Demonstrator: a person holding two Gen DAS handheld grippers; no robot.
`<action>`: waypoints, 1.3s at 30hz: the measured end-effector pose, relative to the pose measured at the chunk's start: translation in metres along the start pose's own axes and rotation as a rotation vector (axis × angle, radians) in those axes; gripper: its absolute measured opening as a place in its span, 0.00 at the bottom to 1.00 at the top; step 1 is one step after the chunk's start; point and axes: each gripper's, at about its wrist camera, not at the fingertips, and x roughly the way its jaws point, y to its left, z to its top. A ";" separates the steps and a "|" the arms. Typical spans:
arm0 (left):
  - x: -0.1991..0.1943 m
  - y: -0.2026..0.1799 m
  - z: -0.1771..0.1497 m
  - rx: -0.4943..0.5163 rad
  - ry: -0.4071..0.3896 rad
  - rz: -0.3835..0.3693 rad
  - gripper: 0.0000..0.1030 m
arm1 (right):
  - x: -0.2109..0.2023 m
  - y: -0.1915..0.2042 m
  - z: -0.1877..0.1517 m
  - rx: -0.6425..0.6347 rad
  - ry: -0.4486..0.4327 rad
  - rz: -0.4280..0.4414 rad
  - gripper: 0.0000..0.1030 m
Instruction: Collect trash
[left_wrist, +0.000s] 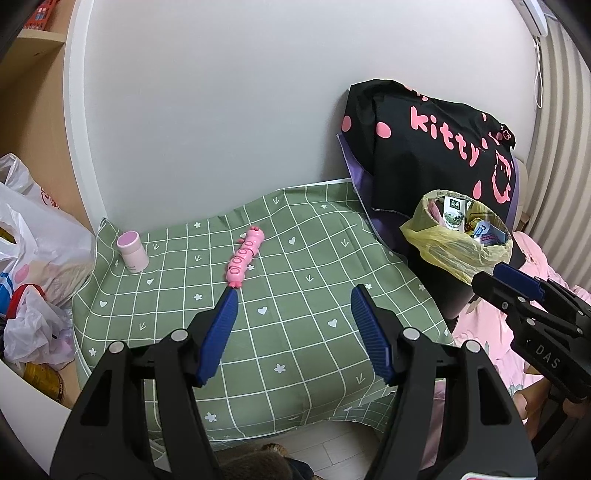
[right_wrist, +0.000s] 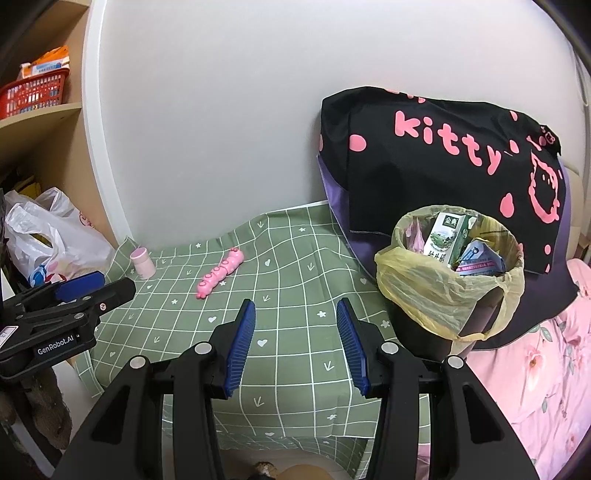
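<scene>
Nearest the left wrist camera, the left gripper has its 2 blue-padded fingers spread wide with nothing between them, poised above the green checked cloth on the table. The right gripper is likewise spread apart and empty over the same cloth; in the left view it enters from 3 o'clock. At 11 o'clock from the left gripper's tips, just past its left finger, lies a pink caterpillar-shaped toy, lengthwise on the cloth. Further off at 10 o'clock a small pink-capped bottle stands upright near the cloth's far left corner. At 2 o'clock from the right gripper sits the dark trash bin, lined with a yellow bag and already holding a green-and-white carton and other packaging. Behind the bin a black bag with pink "kitty" lettering leans against the white wall. White plastic bags pile up at 9 o'clock beside the table.
</scene>
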 end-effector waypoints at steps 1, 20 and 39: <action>0.000 0.000 0.000 -0.001 0.000 0.000 0.59 | 0.000 0.001 0.000 0.002 0.000 -0.002 0.42; 0.002 0.001 0.000 -0.001 -0.001 -0.015 0.59 | 0.000 0.001 -0.001 0.003 0.001 -0.007 0.42; 0.010 0.007 0.000 -0.008 -0.013 -0.018 0.59 | 0.007 0.001 -0.001 -0.012 0.016 -0.029 0.42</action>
